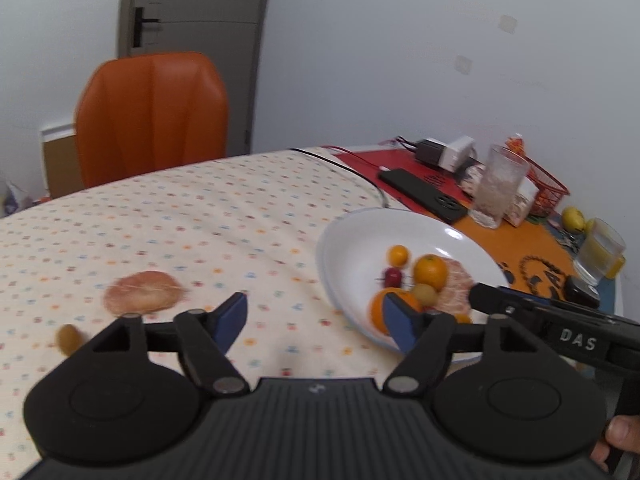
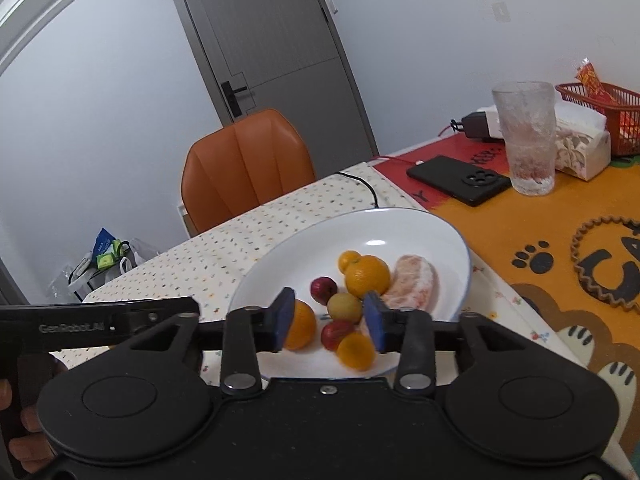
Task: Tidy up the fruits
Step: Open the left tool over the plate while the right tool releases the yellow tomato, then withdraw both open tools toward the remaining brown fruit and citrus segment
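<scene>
A white plate (image 1: pixel 360 228) (image 2: pixel 404 220) holds oranges (image 2: pixel 367 275), small red fruits (image 2: pixel 323 289), a yellow-green fruit (image 2: pixel 344 307) and a peeled pomelo piece (image 2: pixel 412 284). My right gripper (image 2: pixel 330 320) hangs open over the plate's near side. A blurred small orange (image 2: pixel 355 352) and a red fruit (image 2: pixel 335 334) lie just below its gap, touched by neither pad. My left gripper (image 1: pixel 316 320) is wide open and empty over the dotted tablecloth, its right finger before the plate's left rim. A second pomelo piece (image 1: pixel 142 292) and a small brown fruit (image 1: pixel 68 338) lie on the cloth to its left.
An orange chair (image 1: pixel 152 116) stands at the table's far side. Behind the plate are a black phone (image 2: pixel 460 180) on a cable, a frosted glass (image 2: pixel 528 140), a tissue box (image 2: pixel 580 148) and a red basket (image 2: pixel 604 120). A yellow cup (image 1: pixel 600 252) stands at the right.
</scene>
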`<control>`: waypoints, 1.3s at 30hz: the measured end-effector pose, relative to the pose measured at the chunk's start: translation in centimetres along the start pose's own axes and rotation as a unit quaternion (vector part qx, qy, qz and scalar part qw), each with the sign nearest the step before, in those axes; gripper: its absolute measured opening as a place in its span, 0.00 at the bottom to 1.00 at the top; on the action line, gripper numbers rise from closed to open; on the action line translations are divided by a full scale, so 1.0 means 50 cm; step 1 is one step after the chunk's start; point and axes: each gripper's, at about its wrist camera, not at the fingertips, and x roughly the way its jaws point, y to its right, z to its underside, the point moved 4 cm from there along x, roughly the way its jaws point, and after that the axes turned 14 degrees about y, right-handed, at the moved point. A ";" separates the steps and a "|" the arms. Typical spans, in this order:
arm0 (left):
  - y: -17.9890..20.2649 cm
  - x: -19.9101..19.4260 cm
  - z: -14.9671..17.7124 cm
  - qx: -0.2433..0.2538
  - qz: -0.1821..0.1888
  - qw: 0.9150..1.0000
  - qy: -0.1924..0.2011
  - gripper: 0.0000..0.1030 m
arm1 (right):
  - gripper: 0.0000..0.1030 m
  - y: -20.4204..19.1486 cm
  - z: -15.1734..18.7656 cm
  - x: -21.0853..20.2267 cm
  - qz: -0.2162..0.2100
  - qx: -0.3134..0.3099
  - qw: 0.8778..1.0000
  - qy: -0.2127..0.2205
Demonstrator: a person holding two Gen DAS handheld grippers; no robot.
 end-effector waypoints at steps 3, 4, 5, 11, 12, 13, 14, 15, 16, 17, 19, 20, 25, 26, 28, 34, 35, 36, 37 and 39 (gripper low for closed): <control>-0.031 -0.021 -0.006 -0.010 -0.015 1.000 0.008 0.77 | 0.45 -0.008 0.001 -0.001 -0.003 0.004 1.000 0.000; -0.041 -0.029 -0.008 -0.013 -0.017 1.000 0.010 0.79 | 0.48 -0.012 0.002 -0.001 -0.004 0.006 1.000 0.000; -0.051 -0.037 -0.010 -0.013 -0.024 1.000 0.011 0.80 | 0.51 -0.016 0.002 -0.002 -0.006 0.007 1.000 0.000; -0.114 -0.085 -0.028 -0.025 -0.056 0.998 0.018 0.86 | 0.61 -0.053 0.003 -0.010 -0.022 -0.004 1.000 0.006; -0.125 -0.094 -0.033 -0.025 -0.064 0.997 0.019 0.88 | 0.65 -0.059 0.001 -0.012 -0.025 -0.005 1.000 0.007; -0.136 -0.103 -0.037 -0.027 -0.073 0.997 0.021 0.90 | 0.67 -0.065 0.000 -0.013 -0.029 -0.007 1.000 0.008; -0.148 -0.112 -0.042 -0.031 -0.081 0.996 0.024 0.91 | 0.71 -0.070 -0.001 -0.015 -0.033 -0.007 0.999 0.009; -0.160 -0.122 -0.046 -0.036 -0.088 0.995 0.027 0.93 | 0.75 -0.075 -0.003 -0.016 -0.037 -0.008 0.999 0.010; -0.171 -0.131 -0.049 -0.040 -0.094 0.994 0.031 0.95 | 0.78 -0.082 -0.004 -0.018 -0.041 -0.009 0.999 0.011; -0.182 -0.139 -0.053 -0.043 -0.100 0.994 0.033 0.95 | 0.80 -0.089 -0.005 -0.020 -0.046 -0.010 0.999 0.011; -0.198 -0.154 -0.058 -0.040 -0.109 0.992 0.038 0.96 | 0.88 -0.104 -0.007 -0.022 -0.059 -0.013 0.998 0.012; -0.205 -0.162 -0.059 -0.037 -0.112 0.992 0.039 0.96 | 0.91 -0.112 -0.008 -0.023 -0.065 -0.014 0.998 0.013; -0.241 -0.190 -0.061 -0.045 -0.128 0.990 0.043 0.98 | 1.00 -0.144 -0.013 -0.022 -0.072 -0.019 0.997 0.021; -0.247 -0.196 -0.060 -0.045 -0.129 0.990 0.043 0.98 | 1.00 -0.148 -0.013 -0.020 -0.073 -0.018 0.997 0.018; -0.256 -0.206 -0.057 -0.047 -0.128 0.990 0.041 1.00 | 1.00 -0.156 -0.012 -0.015 -0.075 -0.017 0.997 0.015; -0.288 -0.222 -0.037 -0.062 -0.121 0.991 0.021 1.00 | 1.00 -0.189 -0.003 -0.004 -0.088 -0.015 0.996 0.004; -0.291 -0.226 -0.034 -0.062 -0.120 0.991 0.021 1.00 | 1.00 -0.195 0.000 -0.001 -0.089 -0.016 0.996 0.002; -0.294 -0.229 -0.033 -0.062 -0.120 0.991 0.023 1.00 | 1.00 -0.201 0.002 0.003 -0.090 -0.017 0.996 -0.001; -0.297 -0.231 -0.031 -0.062 -0.122 0.990 0.024 1.00 | 1.00 -0.208 0.005 0.006 -0.092 -0.016 0.996 -0.005; -0.304 -0.234 -0.028 -0.065 -0.119 0.990 0.023 1.00 | 1.00 -0.222 0.012 0.011 -0.097 -0.015 0.995 -0.010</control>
